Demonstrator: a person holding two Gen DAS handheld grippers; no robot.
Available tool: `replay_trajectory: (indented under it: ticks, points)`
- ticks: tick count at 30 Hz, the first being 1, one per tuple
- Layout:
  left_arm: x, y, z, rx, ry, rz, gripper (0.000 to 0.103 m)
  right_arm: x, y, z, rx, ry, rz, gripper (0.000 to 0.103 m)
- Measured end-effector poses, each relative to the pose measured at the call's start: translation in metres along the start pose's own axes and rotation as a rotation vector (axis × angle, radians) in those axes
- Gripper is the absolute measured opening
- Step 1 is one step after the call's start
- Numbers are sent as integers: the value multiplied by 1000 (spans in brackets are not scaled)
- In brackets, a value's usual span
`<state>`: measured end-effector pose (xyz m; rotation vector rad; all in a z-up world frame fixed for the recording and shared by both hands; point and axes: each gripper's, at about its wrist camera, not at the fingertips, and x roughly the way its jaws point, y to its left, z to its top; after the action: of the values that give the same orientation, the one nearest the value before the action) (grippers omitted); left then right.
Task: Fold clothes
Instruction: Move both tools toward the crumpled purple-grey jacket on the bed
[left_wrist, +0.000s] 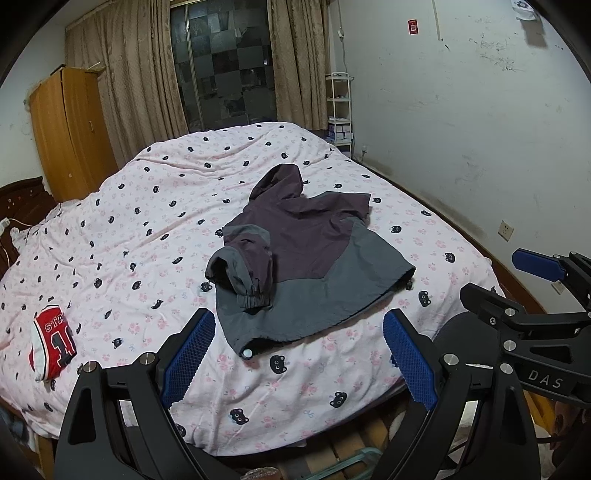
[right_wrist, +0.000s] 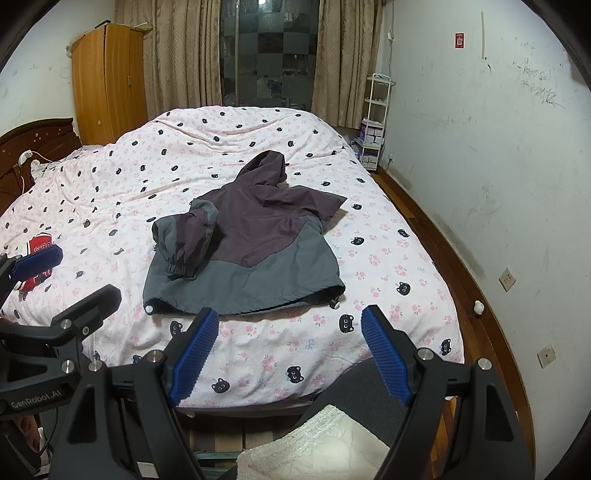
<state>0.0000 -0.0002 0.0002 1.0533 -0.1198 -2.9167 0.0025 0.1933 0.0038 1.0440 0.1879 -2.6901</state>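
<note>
- The hooded purple and grey windbreaker jacket (left_wrist: 310, 254) lies flat in the middle of the bed with the pink cat-print duvet (left_wrist: 147, 206), hood pointing to the far end, hem toward the cameras.
- The left tongs (left_wrist: 299, 354) are spread wide with nothing between the blue pads; they hang over the near bed edge, just short of the jacket hem.
- The right tongs (right_wrist: 288, 350) are also wide open and empty, near the hem's right half and apart from it.
- Count: one jacket, one folded red basketball jersey with white trim (left_wrist: 51, 339), two tongs.
- One jacket sleeve is folded over onto the body on the left side.
- The jersey sits well off to the left of the jacket, near the bed's edge.
- The left wrist view shows the whole jersey; in the right wrist view the left tongs cover most of it.
- Only the right wrist view shows the white cloth (right_wrist: 325, 439) below the bed's foot.
</note>
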Motion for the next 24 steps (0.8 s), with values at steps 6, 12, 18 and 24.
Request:
replay_trajectory:
  ticks: [6, 12, 18, 24]
  points:
    - [0, 0, 3, 6, -2, 9, 91, 0, 1, 2, -5, -11, -9, 81]
    - [2, 3, 5, -4, 1, 2, 91, 3, -1, 0, -3, -7, -6, 81]
    - [4, 2, 3, -3, 0, 7, 91, 4, 2, 1, -6, -3, -4, 81]
    - [6, 3, 4, -2, 1, 11, 91, 3, 3, 2, -8, 0, -5, 81]
